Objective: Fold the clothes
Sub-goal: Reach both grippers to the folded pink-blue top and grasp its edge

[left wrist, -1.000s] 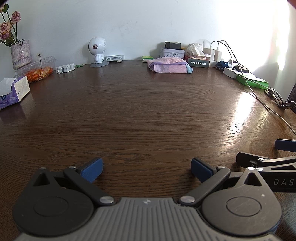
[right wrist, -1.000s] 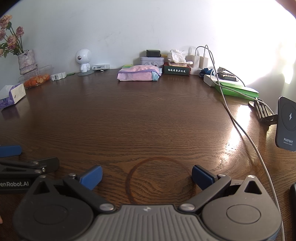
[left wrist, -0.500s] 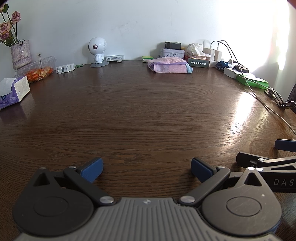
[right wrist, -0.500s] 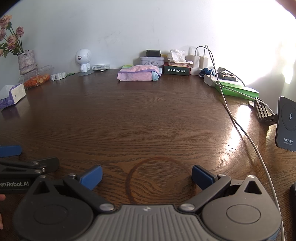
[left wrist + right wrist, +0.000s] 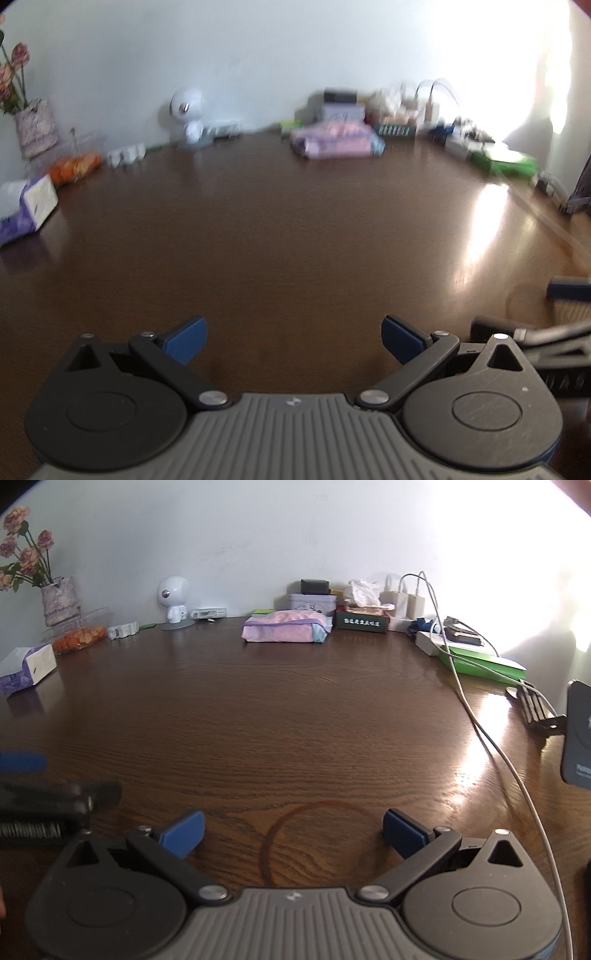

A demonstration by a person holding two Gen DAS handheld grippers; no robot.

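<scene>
A folded pink and lilac garment [image 5: 286,628] lies at the far edge of the dark wooden table [image 5: 288,716]; the blurred left wrist view shows the same garment [image 5: 338,146]. My left gripper [image 5: 293,338] is open over bare wood near the front, with nothing between its blue pads. My right gripper [image 5: 293,830] is open too, above a ring stain, empty. Each gripper's side shows at the edge of the other's view. Both are far from the garment.
Along the back stand a vase of flowers [image 5: 55,598], a tray of orange fruit [image 5: 79,635], a tissue box [image 5: 27,668], a white figurine [image 5: 173,602], tins and chargers [image 5: 402,602]. A white cable [image 5: 491,734], green box [image 5: 484,664] and phone stand [image 5: 578,738] crowd the right side.
The left wrist view has gone blurred and the scene in it has dropped, so my left gripper is moving, tilting or lifting. The right gripper has barely shifted. Both stay open.
</scene>
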